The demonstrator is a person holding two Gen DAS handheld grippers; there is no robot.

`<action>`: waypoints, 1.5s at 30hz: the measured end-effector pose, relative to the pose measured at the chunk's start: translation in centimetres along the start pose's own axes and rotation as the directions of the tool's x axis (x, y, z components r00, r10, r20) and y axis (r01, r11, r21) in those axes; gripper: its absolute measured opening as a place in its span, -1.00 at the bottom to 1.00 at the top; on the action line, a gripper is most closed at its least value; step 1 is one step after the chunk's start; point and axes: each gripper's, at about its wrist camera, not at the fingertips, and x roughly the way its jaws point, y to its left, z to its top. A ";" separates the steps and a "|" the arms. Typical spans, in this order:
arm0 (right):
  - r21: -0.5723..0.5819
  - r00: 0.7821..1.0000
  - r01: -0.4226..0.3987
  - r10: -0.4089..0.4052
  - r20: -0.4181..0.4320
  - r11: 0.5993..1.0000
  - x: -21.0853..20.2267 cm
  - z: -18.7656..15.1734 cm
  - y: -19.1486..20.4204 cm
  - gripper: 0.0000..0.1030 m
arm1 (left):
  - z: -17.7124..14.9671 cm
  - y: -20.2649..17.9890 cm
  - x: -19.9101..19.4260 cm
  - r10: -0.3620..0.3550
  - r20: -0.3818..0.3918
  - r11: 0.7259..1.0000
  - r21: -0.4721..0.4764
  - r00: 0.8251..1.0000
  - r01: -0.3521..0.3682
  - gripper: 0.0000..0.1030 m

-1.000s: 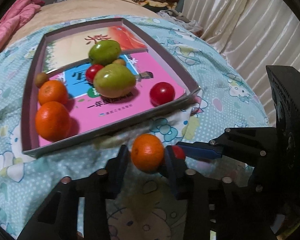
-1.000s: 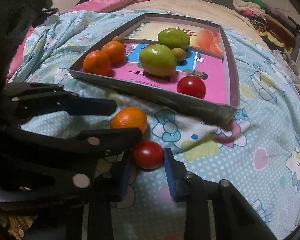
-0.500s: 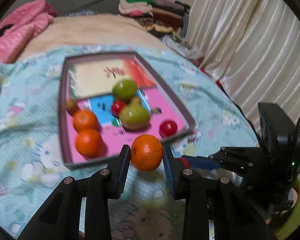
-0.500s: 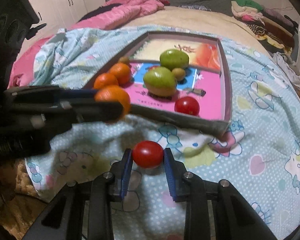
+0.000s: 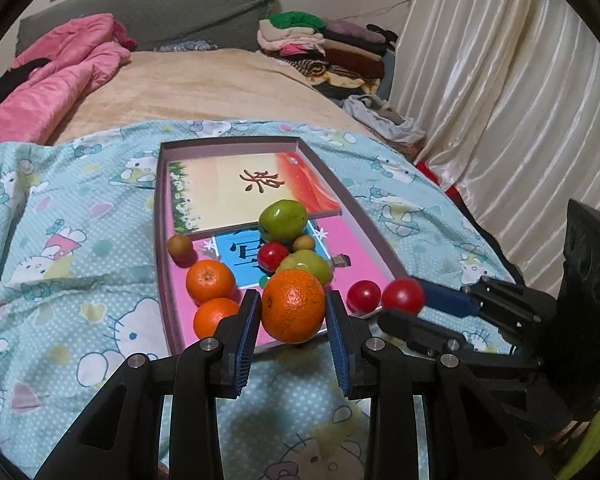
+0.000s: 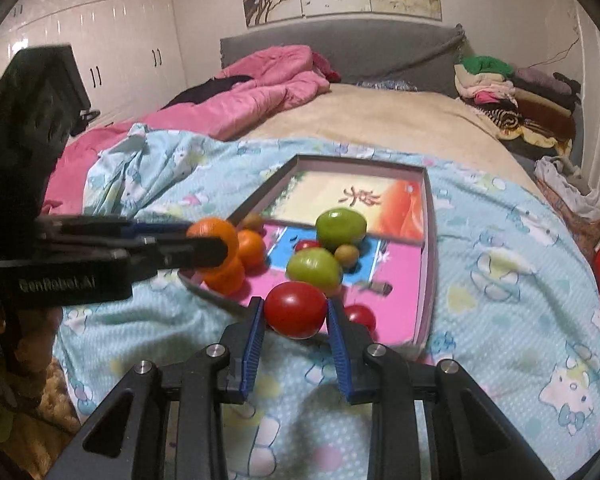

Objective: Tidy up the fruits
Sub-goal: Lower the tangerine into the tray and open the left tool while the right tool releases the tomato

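orange-skinned mandarin [image 5: 293, 305] sits clenched between the blue pads of the left gripper [image 5: 292, 322], lifted above the blanket [image 5: 60, 280] over the near edge of the shallow box [image 5: 162, 264]; the right gripper [image 6: 295, 322] grasps a red tomato [image 6: 295, 309] the same way; inside the box, two green fruits [image 5: 283, 220] lie at 12 o'clock from the held mandarin, two more mandarins [image 5: 210, 281] at 9 o'clock, a second tomato [image 5: 363, 296] at 3 o'clock.
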 end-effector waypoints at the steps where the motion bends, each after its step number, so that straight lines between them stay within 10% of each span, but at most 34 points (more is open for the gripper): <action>1: 0.002 1.000 0.001 -0.001 0.005 1.000 0.1 0.2 -0.1 -0.38 | 0.0 -0.1 0.2 0.004 -0.001 1.000 0.000 1.000 -0.004 -0.34; 45: -0.054 0.997 -0.001 -0.003 -0.082 0.999 4.7 -0.4 -0.7 -0.38 | -1.0 -0.1 6.2 0.065 -0.125 0.997 0.039 0.990 -0.061 -0.34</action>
